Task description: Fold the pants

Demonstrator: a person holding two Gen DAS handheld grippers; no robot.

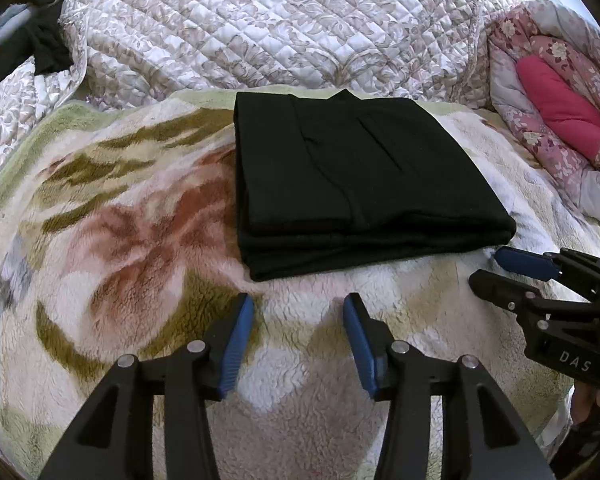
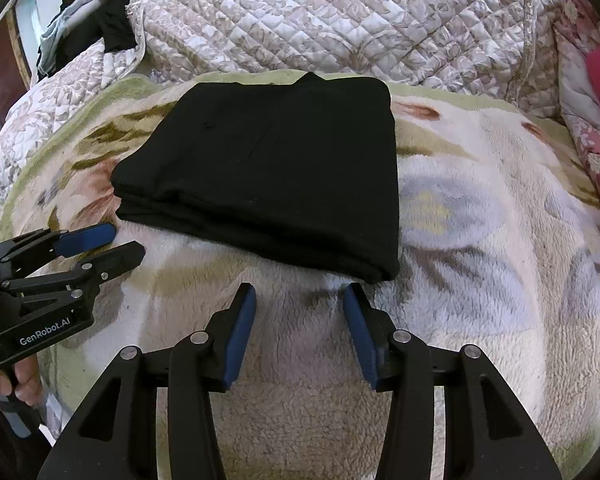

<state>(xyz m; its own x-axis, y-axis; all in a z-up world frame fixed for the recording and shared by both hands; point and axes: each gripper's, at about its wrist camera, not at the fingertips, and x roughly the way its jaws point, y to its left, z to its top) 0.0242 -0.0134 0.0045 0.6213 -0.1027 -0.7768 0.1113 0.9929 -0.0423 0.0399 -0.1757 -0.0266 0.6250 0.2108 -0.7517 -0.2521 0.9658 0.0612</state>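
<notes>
The black pants (image 1: 360, 184) lay folded into a thick, squared stack on the fleece blanket (image 1: 120, 240) that covered the bed, with the quilted cover (image 1: 260, 20) heaped just behind the pants and a pink floral pillow (image 1: 556, 112) well to the right of them. Both pairs of tongs stood just in front of the pants' near edge and touched nothing: the left tongs (image 1: 298, 308) hung open and empty near the pants' near left corner, and the right tongs (image 2: 300, 296) hung open and empty near the near right corner. The fold looked finished, or nearly so, so the risks seemed small but real. The layers at the near edge were loose and uneven, and a blue pad brushing that edge on the way out could have dragged the top layer and spoiled the stack. The soft, lumpy blanket under the pants could also have let the stack slump or slide if it were pressed or tugged. Another grab at one corner alone might have peeled only the upper layer open.
</notes>
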